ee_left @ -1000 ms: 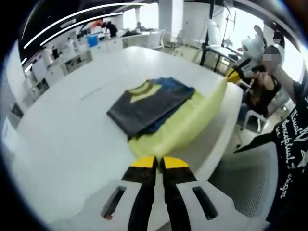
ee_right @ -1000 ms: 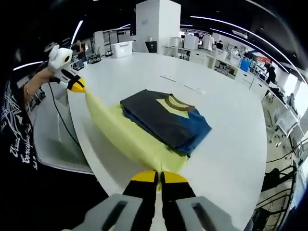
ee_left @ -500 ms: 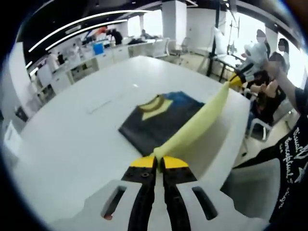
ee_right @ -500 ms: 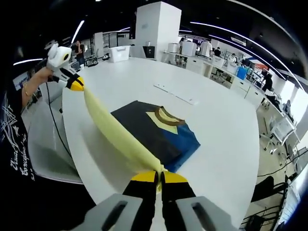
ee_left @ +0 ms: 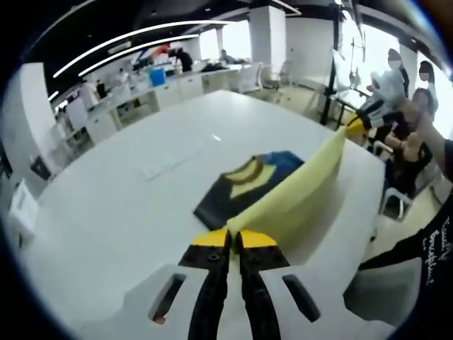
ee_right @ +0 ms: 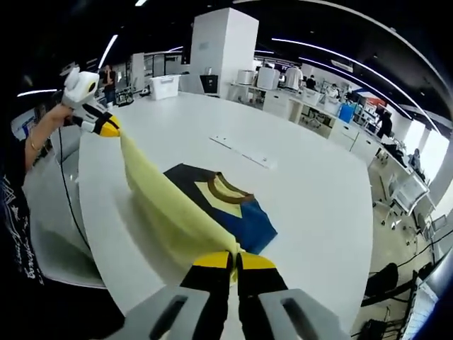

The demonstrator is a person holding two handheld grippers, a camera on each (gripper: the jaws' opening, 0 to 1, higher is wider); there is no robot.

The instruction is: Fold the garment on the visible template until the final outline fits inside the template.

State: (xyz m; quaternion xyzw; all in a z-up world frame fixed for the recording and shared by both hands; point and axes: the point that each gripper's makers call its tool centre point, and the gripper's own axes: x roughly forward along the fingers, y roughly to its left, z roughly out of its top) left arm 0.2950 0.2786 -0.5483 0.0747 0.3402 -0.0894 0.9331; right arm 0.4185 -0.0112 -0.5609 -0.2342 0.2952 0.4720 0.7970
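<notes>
A folded garment (ee_left: 244, 185), dark grey with a blue side and a yellow collar patch, lies on the white table (ee_left: 120, 205). A pale yellow cloth (ee_left: 297, 188) is lifted off the table and stretched between both grippers, its edge hiding the near side of the garment. My left gripper (ee_left: 233, 237) is shut on one corner of it. In the right gripper view the garment (ee_right: 223, 202) lies beyond the yellow cloth (ee_right: 166, 202), and my right gripper (ee_right: 232, 259) is shut on the other corner. The left gripper (ee_right: 106, 129) shows far left there; the right gripper (ee_left: 356, 126) shows upper right in the left gripper view.
A thin white strip (ee_right: 241, 152) lies on the table beyond the garment. Seated people (ee_left: 407, 134) and a chair are off the table's right edge in the left gripper view. Desks, bins and a white pillar (ee_right: 221, 49) stand in the background.
Both grippers have lifted the yellow cloth higher, so it hangs taut in the air and stands as a taller sheet. The garment stays where it lay.
</notes>
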